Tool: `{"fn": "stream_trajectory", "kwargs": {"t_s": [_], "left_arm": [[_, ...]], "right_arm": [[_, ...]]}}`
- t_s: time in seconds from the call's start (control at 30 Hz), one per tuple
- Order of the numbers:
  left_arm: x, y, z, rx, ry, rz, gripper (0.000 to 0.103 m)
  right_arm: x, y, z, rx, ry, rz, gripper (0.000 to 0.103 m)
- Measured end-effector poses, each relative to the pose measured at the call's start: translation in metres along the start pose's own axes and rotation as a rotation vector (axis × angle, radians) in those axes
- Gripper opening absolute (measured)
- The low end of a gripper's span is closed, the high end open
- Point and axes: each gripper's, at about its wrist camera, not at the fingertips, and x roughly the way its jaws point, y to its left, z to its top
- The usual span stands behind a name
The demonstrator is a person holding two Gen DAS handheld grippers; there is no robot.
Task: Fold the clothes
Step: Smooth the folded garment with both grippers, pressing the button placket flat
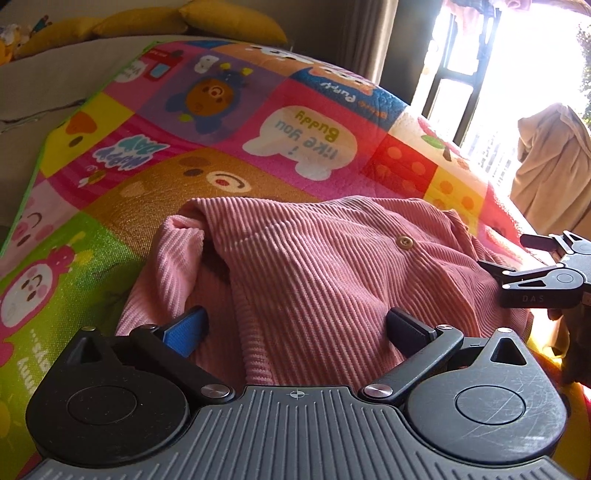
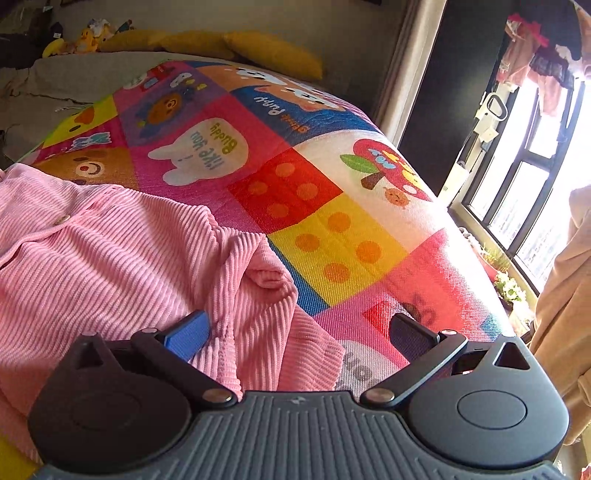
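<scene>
A pink corduroy garment point(image 1: 314, 266) with a tan button point(image 1: 405, 242) lies rumpled on a bright cartoon-print mat point(image 1: 229, 125). My left gripper point(image 1: 297, 326) hovers open just above the garment's near edge, its fingers spread either side of a raised fold. In the left wrist view the right gripper point(image 1: 517, 258) comes in from the right edge, open over the garment's right side. In the right wrist view the same garment point(image 2: 110, 251) fills the left, a folded cuff point(image 2: 266, 273) near its right edge. My right gripper point(image 2: 299, 330) is open over the garment's corner and the mat point(image 2: 314, 221).
Yellow cushions point(image 1: 229, 18) line the far side of the mat, beside a beige sheet point(image 1: 48, 81). A beige garment point(image 1: 550, 166) hangs at the right by a bright window point(image 2: 524, 177). Potted plants point(image 2: 509, 284) sit on the sill.
</scene>
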Motion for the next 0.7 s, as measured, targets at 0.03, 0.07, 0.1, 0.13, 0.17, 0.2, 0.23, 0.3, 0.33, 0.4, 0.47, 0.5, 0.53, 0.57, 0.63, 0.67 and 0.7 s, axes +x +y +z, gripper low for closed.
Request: {"fn": "stream_trajectory", "kwargs": {"t_s": [0.03, 0.07, 0.1, 0.13, 0.17, 0.2, 0.23, 0.3, 0.33, 0.4, 0.47, 0.5, 0.53, 0.57, 0.63, 0.67, 0.7], "left_arm": [[0.000, 0.001, 0.000, -0.003, -0.002, -0.002, 0.103], [0.000, 0.001, 0.000, -0.007, -0.003, -0.004, 0.103], [-0.001, 0.001, 0.000, -0.008, -0.004, -0.005, 0.103], [-0.001, 0.001, -0.001, -0.008, -0.004, -0.004, 0.103], [-0.001, 0.000, -0.001, -0.007, -0.005, -0.004, 0.103], [-0.001, 0.000, -0.001, -0.007, -0.005, -0.003, 0.103], [-0.001, 0.000, -0.001, -0.008, -0.006, -0.003, 0.103], [-0.001, -0.001, -0.001, -0.008, -0.006, -0.003, 0.103], [-0.001, -0.001, -0.001, -0.009, -0.007, -0.002, 0.103], [-0.001, -0.001, -0.001, -0.009, -0.007, 0.000, 0.103], [-0.001, -0.001, -0.001, -0.009, -0.009, 0.004, 0.103], [-0.002, -0.001, -0.001, -0.010, -0.010, 0.007, 0.103], [-0.002, -0.001, -0.002, -0.011, -0.011, 0.010, 0.103], [-0.002, -0.001, -0.002, -0.012, -0.011, 0.010, 0.103], [-0.002, -0.001, -0.002, -0.015, -0.011, 0.008, 0.103], [-0.002, -0.001, -0.001, -0.016, -0.011, 0.008, 0.103], [-0.001, -0.001, -0.001, -0.017, -0.011, 0.008, 0.103]], "right_arm": [[0.000, 0.000, 0.000, -0.001, -0.002, -0.003, 0.103], [0.000, 0.001, -0.001, -0.003, -0.004, -0.006, 0.103], [0.000, 0.001, -0.001, -0.004, -0.006, -0.008, 0.103], [0.000, 0.001, -0.001, -0.005, -0.007, -0.010, 0.103], [0.000, 0.001, -0.001, -0.005, -0.009, -0.010, 0.103], [0.000, 0.001, -0.002, -0.004, -0.009, -0.010, 0.103], [0.000, 0.000, -0.002, 0.002, -0.007, -0.005, 0.103], [0.001, -0.003, -0.002, 0.015, -0.003, 0.006, 0.103], [0.000, -0.004, -0.002, 0.023, -0.002, 0.008, 0.103], [-0.009, -0.002, -0.002, 0.022, -0.015, -0.007, 0.103], [-0.018, -0.001, -0.002, 0.021, -0.029, -0.022, 0.103], [-0.024, 0.001, -0.002, 0.021, -0.036, -0.024, 0.103], [-0.034, 0.003, 0.000, 0.028, -0.049, 0.002, 0.103], [-0.044, 0.007, 0.003, 0.035, -0.061, 0.047, 0.103], [-0.062, 0.015, 0.010, 0.052, -0.079, 0.157, 0.103], [-0.067, 0.021, 0.014, 0.059, -0.081, 0.218, 0.103], [-0.071, 0.027, 0.018, 0.064, -0.082, 0.278, 0.103]]}}
